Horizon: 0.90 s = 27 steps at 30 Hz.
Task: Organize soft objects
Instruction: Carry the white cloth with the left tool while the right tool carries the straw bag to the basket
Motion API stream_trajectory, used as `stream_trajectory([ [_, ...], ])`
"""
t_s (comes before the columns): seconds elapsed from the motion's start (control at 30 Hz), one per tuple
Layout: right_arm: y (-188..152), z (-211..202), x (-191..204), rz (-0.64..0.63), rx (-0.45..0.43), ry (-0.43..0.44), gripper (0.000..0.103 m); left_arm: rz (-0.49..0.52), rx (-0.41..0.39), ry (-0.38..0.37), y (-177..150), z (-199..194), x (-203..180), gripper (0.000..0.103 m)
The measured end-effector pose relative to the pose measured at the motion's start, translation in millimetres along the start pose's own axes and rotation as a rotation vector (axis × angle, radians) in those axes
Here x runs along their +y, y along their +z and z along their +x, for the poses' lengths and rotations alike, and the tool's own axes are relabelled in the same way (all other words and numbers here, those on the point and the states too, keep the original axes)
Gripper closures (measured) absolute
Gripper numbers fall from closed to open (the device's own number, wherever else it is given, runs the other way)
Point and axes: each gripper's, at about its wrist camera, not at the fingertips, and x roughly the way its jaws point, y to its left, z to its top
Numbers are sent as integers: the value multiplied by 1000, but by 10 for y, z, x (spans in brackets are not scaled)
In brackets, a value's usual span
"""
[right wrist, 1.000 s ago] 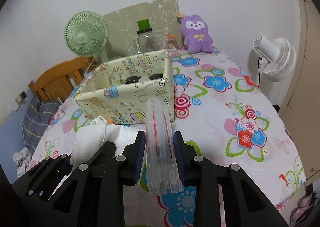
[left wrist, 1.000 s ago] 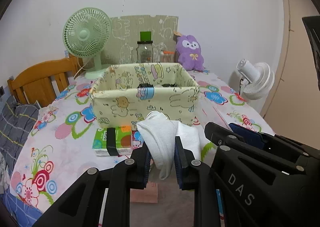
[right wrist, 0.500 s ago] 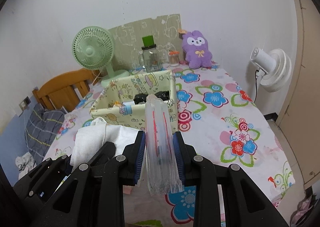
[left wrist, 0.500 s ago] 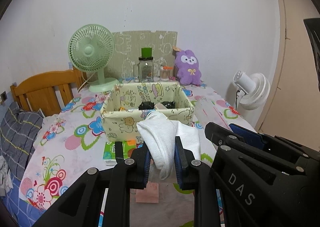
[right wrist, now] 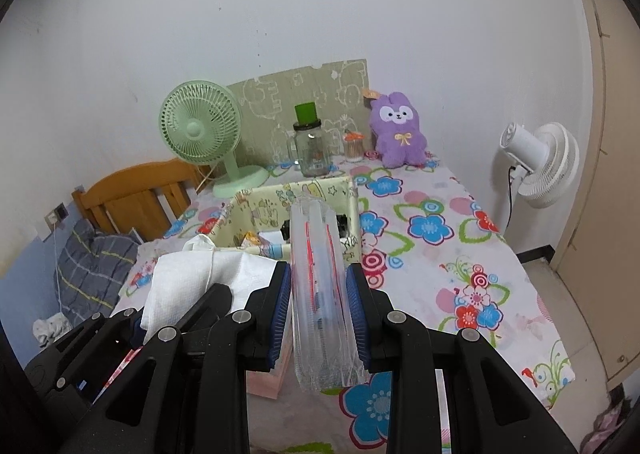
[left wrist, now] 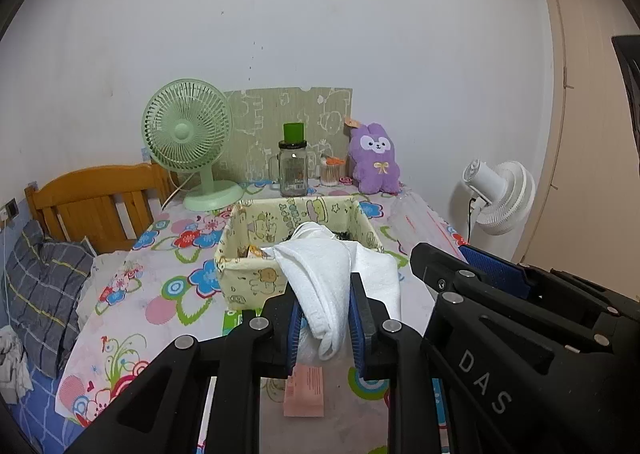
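Note:
My left gripper (left wrist: pixel 324 318) is shut on a folded white cloth (left wrist: pixel 320 274), held above the table in front of the pale yellow cartoon-print fabric bin (left wrist: pixel 248 266). The same cloth (right wrist: pixel 192 278) shows at the left of the right wrist view. My right gripper (right wrist: pixel 318 310) is shut on a clear plastic packet with red markings (right wrist: pixel 318 294), which stands upright between the blue pads. The bin (right wrist: pixel 240 214) lies beyond it and holds several small items. The right gripper's black body (left wrist: pixel 520 318) fills the lower right of the left wrist view.
A floral tablecloth (right wrist: pixel 440 254) covers the table. A green fan (left wrist: pixel 186 134), a glass jar with a green lid (left wrist: pixel 294 170) and a purple plush (left wrist: pixel 376 162) stand at the back. A pink pad (left wrist: pixel 306 390) lies near the front edge. A white fan (right wrist: pixel 540 162) stands right.
Both grippers have risen with their loads. The bin and table now sit lower and farther in both views, and the bin's inside shows.

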Motion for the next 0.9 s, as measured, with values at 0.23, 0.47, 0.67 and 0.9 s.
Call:
stream_trajectory([
  [0.23,140,24,16,-3,-17,-7,71,-1,-12,-6,117,24,27,84],
  [0.47,292,127,53,-13,-28,-3,71,-6,-20,-2,273,124,90,84],
  [0.67,431,252,111,-29,-33,8,71,-18,-20,10,401,260,175,84],
  [0.9,555,447,172,-38,-27,14,71,-23,-11,23,499,451,270,84],
])
